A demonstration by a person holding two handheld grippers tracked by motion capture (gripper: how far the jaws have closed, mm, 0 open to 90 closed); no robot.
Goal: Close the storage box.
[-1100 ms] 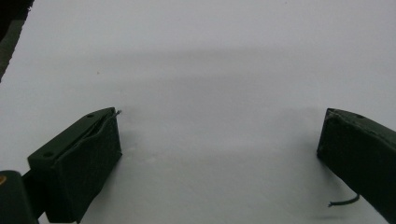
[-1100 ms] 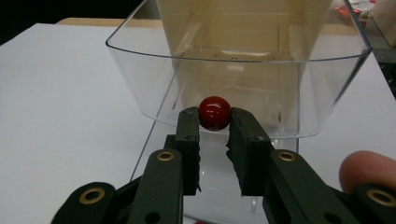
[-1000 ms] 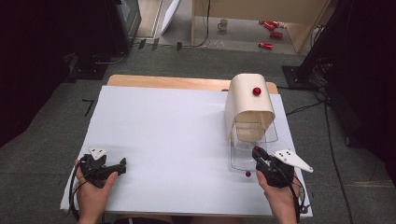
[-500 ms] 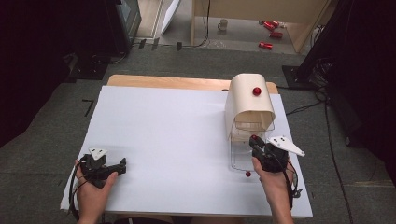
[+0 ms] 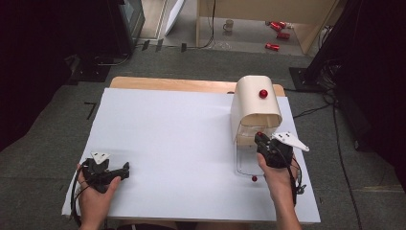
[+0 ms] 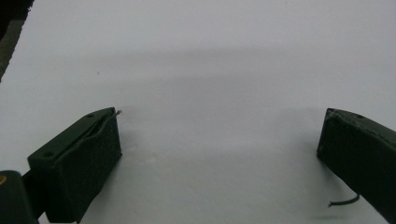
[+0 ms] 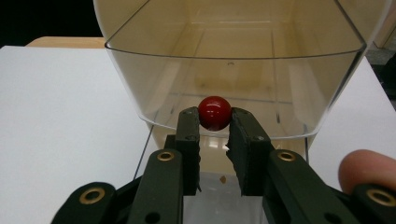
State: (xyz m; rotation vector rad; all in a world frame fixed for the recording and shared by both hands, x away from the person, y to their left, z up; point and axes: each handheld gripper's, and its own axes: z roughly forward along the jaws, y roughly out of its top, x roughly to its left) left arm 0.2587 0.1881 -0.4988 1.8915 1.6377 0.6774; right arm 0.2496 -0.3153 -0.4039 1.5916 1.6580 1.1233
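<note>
Now we are bringing the right tool (image 7: 215, 128), clenched on the red ball (image 7: 214, 112), up to the clear box (image 7: 233, 70) on the tabletop (image 5: 182, 134), so we are nearly dropping it in.

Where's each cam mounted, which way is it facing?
High view: above the person's side, looking forward and down at the table; both forearms and tongs show.
Left gripper view: on the left tongs, facing bare table.
Right gripper view: on the right tongs, facing the clear bin, gripping a red ball.
Shared: bin and ball, in the high and right gripper views.
</note>
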